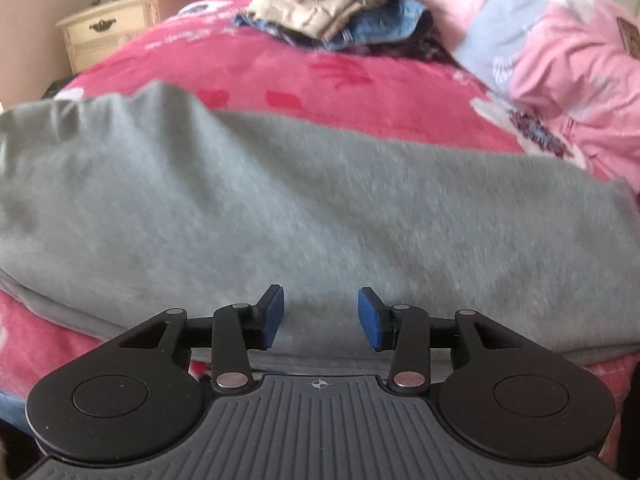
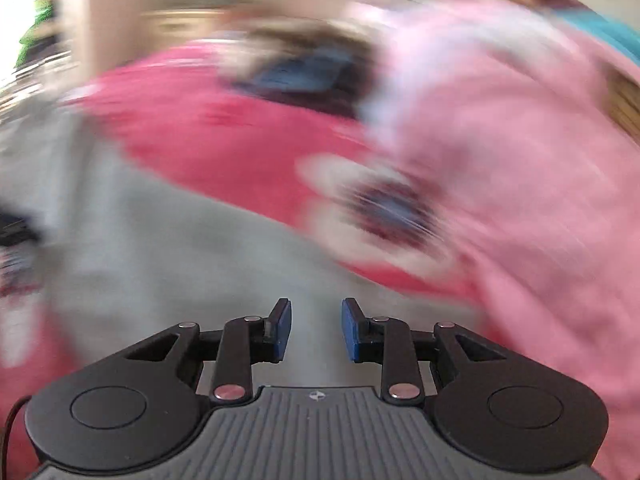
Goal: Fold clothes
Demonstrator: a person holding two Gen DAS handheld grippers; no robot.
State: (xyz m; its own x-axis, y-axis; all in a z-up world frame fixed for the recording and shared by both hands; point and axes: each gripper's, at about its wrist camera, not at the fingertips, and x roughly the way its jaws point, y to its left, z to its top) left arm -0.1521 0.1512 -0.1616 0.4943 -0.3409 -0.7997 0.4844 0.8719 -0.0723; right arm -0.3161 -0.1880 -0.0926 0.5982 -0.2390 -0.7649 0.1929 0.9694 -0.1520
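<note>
Hovering left tool [image 1: 321, 317], right tool [image 2: 316, 330], tilted down, jaws parted

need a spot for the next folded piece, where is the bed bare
Bare pink blanket lies between the grey garment in front and the clothes pile behind, running left toward the nightstand. The right is crowded by the pink patterned quilt.

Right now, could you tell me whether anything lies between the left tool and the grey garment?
Nothing visible does. The left tool stands open directly over the grey garment, with bare cloth between its blue pads.
</note>
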